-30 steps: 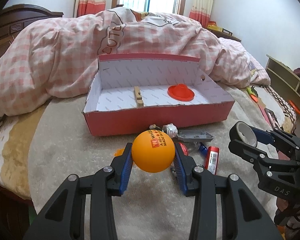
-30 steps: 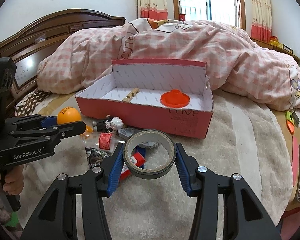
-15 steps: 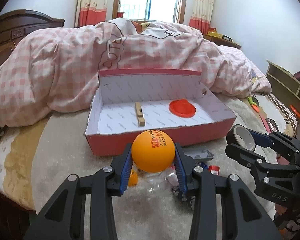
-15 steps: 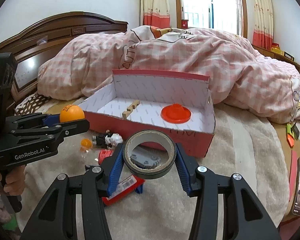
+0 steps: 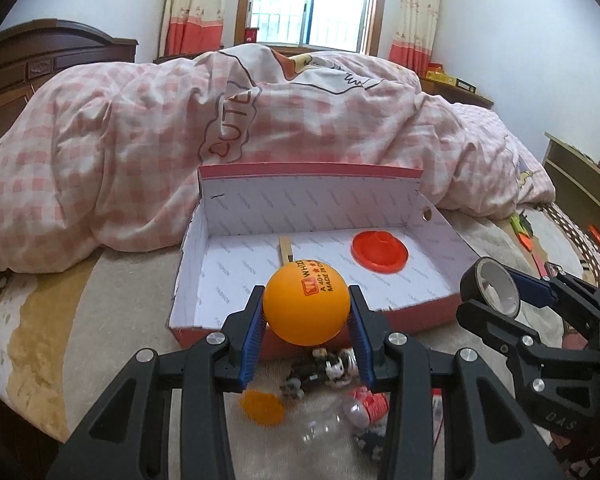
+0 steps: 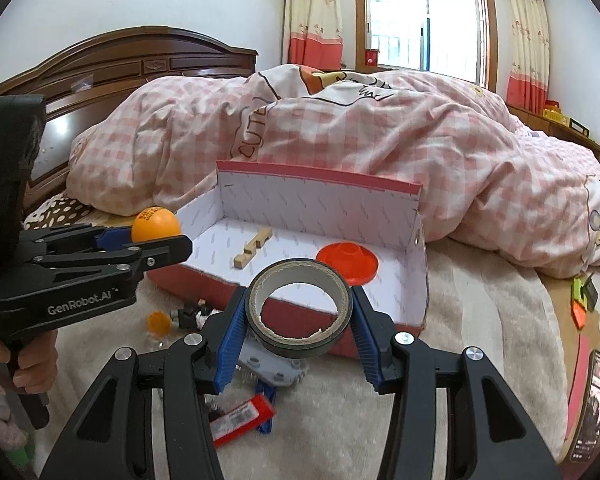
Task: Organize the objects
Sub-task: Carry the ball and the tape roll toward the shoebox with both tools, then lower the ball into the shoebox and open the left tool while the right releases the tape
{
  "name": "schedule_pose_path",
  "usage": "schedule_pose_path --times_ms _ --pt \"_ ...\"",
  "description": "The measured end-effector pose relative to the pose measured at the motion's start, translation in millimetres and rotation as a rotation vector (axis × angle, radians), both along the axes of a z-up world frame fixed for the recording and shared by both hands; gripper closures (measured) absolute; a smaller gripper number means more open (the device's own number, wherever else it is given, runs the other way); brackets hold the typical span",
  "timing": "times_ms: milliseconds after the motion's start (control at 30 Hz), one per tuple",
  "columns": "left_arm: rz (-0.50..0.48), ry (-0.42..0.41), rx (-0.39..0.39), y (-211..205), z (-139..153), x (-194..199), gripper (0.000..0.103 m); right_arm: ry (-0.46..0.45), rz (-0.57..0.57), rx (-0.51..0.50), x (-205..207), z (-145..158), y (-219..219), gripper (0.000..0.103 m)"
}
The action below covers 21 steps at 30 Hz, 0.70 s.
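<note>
My left gripper (image 5: pixel 306 326) is shut on an orange ping-pong ball (image 5: pixel 306 304), held just in front of the near wall of the red box (image 5: pixel 420 316). The right gripper (image 6: pixel 300 322) is shut on a roll of dark tape (image 6: pixel 300 312), also before the box's (image 6: pixel 416 256) near wall. Inside the box lie a wooden piece (image 6: pixel 252 250) and an orange-red disc (image 6: pixel 347 261). In the left wrist view the right gripper (image 5: pixel 496 296) with its tape shows at the right. In the right wrist view the left gripper (image 6: pixel 156 240) with the ball (image 6: pixel 156 224) shows at the left.
Small items lie on the beige blanket under the grippers: an orange cap (image 5: pixel 260 406), a black-and-white toy figure (image 5: pixel 324 366), a grey toy part (image 6: pixel 276 368) and a red packet (image 6: pixel 240 420). A pink checked duvet (image 5: pixel 260 120) is heaped behind the box. A phone (image 6: pixel 594 396) lies at the right edge.
Both grippers have risen and moved toward the box with the ball and tape still held. The loose items now sit lower in view, and more of the box's inside shows.
</note>
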<state>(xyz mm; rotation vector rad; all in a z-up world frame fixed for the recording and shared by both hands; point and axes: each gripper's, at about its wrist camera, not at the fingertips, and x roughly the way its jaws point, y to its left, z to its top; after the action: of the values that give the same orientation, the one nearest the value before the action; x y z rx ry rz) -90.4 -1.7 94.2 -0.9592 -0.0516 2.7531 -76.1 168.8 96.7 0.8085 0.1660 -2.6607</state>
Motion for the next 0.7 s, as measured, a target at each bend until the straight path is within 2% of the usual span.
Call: schedule_pose_path --times_ms 467,700 --pt "0.044 -0.024 0.000 4.4 1.8 -45.0 0.064 -0.023 -0.014 -0.004 -37.4 1.7 -3.8 0.053" --pt "0.068 -0.065 -0.009 8.1 -6.8 -69.6 0.064 -0.050 -0.026 0.019 -57.8 -2.0 -8.3 0.053"
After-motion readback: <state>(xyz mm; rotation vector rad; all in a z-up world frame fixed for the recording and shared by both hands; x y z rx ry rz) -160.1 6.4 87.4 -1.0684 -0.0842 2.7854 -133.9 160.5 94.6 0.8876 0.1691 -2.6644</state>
